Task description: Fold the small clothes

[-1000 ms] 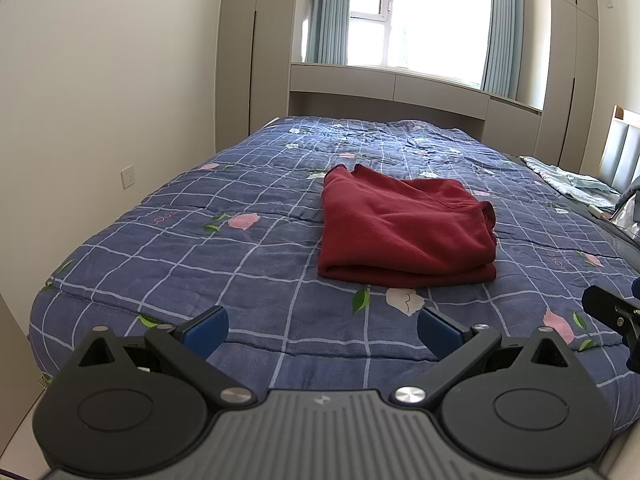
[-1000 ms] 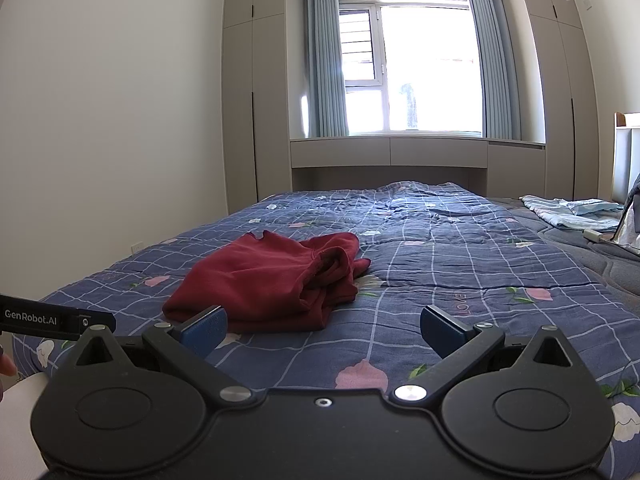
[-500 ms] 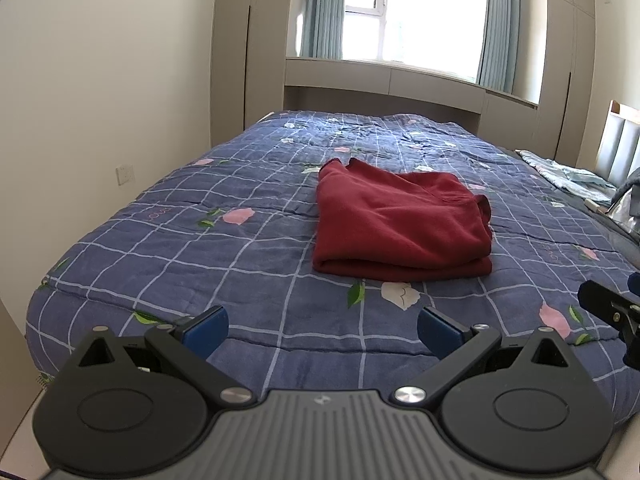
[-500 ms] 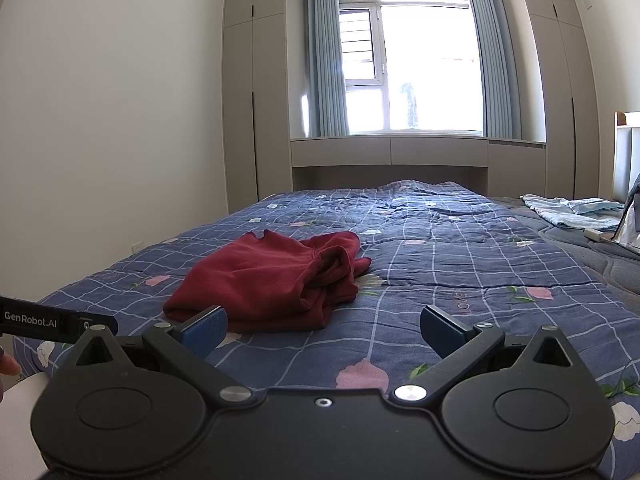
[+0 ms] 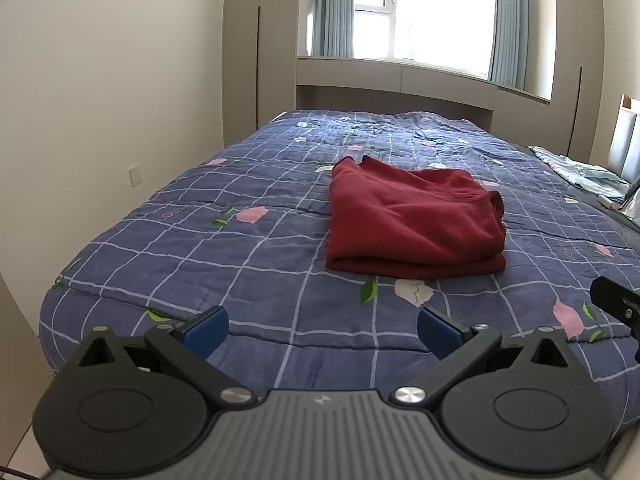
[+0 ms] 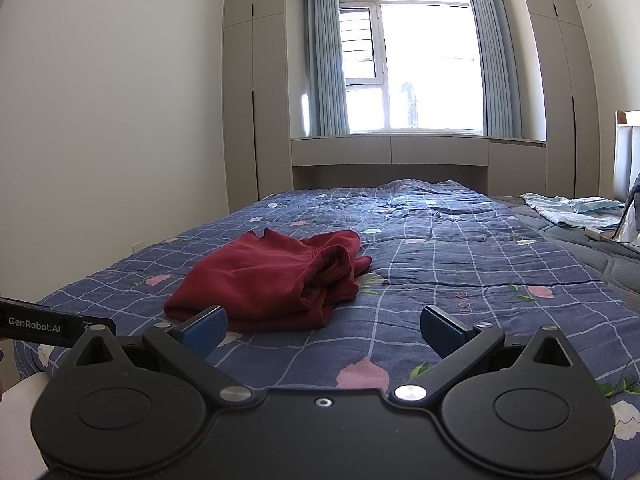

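The bed (image 5: 248,248) fills both views, spread with a blue checked quilt (image 6: 460,264) printed with pink flowers, and a pale blue cloth (image 6: 568,210) lies well apart at its far right. On the quilt, near the middle of the bed's near half, lies the red garment (image 5: 412,224), folded into a thick, roughly square stack with a rounded fold along its near edge; from the right wrist view its right side looks looser, with bunched layers and an open cuff or hem. It is likely light, soft and limp, a fleecy knit that should not slip much but will sag and come apart if lifted by one layer only. A good hold would be through all layers at the two near corners, or at the loose right edge if that needs tidying. The left tool (image 5: 322,326) hangs over the bed's near edge, short of the garment, its blue pads spread wide and holding nothing. The right tool (image 6: 324,328) is likewise spread wide and empty, just short of the garment's near edge.
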`<state>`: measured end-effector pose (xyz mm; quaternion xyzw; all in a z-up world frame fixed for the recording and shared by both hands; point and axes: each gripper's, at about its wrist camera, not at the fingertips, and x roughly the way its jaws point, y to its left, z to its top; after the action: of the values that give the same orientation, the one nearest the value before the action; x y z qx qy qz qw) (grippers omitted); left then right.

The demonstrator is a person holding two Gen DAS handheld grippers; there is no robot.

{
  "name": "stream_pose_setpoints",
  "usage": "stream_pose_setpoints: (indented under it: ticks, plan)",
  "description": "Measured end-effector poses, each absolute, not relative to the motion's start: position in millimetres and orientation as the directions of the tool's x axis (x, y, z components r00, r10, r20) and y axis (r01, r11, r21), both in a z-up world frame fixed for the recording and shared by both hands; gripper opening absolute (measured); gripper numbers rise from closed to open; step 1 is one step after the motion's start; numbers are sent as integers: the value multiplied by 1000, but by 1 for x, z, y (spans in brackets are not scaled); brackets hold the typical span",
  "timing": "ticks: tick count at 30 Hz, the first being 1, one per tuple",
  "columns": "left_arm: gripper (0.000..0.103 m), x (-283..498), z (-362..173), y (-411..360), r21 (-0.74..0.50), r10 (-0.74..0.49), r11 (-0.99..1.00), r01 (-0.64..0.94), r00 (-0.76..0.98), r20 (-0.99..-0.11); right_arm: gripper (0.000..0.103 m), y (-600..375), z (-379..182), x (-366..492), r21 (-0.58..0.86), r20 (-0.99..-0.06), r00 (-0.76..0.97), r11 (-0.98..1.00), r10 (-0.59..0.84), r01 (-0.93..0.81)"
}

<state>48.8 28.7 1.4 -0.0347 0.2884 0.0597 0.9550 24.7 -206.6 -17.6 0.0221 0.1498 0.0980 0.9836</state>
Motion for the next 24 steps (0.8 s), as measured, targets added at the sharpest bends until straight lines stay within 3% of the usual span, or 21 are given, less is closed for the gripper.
stream_pose_setpoints:
  ticks: [24]
  plan:
    - [102, 52, -1, 30, -27, 90, 991, -127, 820, -566, 102, -205, -22, 25, 76, -314, 926, 978, 210, -195]
